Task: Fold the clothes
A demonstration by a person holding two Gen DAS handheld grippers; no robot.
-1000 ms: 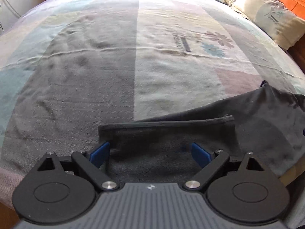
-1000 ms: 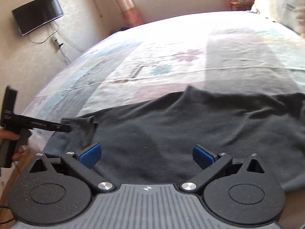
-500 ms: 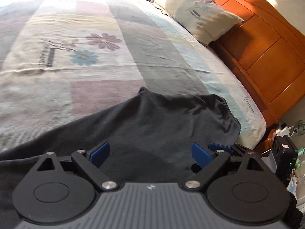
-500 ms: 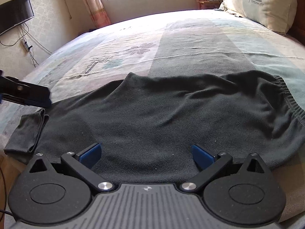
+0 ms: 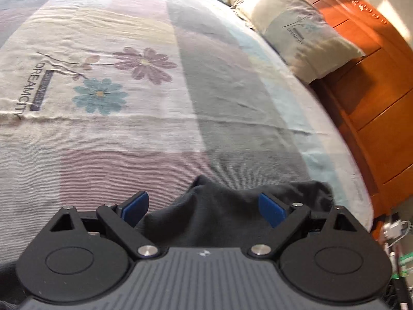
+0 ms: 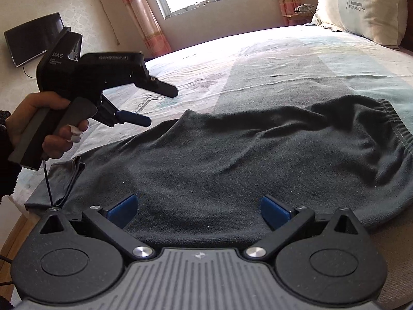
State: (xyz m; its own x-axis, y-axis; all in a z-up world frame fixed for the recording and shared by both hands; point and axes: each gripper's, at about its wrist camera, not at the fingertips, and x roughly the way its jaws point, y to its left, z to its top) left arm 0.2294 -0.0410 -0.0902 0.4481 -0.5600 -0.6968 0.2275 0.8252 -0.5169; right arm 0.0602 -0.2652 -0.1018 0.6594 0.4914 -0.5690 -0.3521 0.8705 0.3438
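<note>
Dark pants (image 6: 245, 160) are lying across the bed (image 6: 271, 59); both grippers, left (image 6: 155, 103) at ten o'clock and right (image 6: 198, 208), are hovering, jaws wide, empty.

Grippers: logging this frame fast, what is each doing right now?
Left gripper: open, holding nothing, above the dark garment.
Right gripper: open, holding nothing.

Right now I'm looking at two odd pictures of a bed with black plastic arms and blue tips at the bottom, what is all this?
Each picture comes from a camera mounted on a hand-held gripper, looking out past its two blue-tipped fingers. A person holds one in each hand. The left hand-held gripper and right hand-held gripper are both open, holding nothing. The right view also shows the person's hand holding the left one above the bed. On the patterned bedspread lie dark grey trousers, spread out. A pillow sits at the headboard.
</note>
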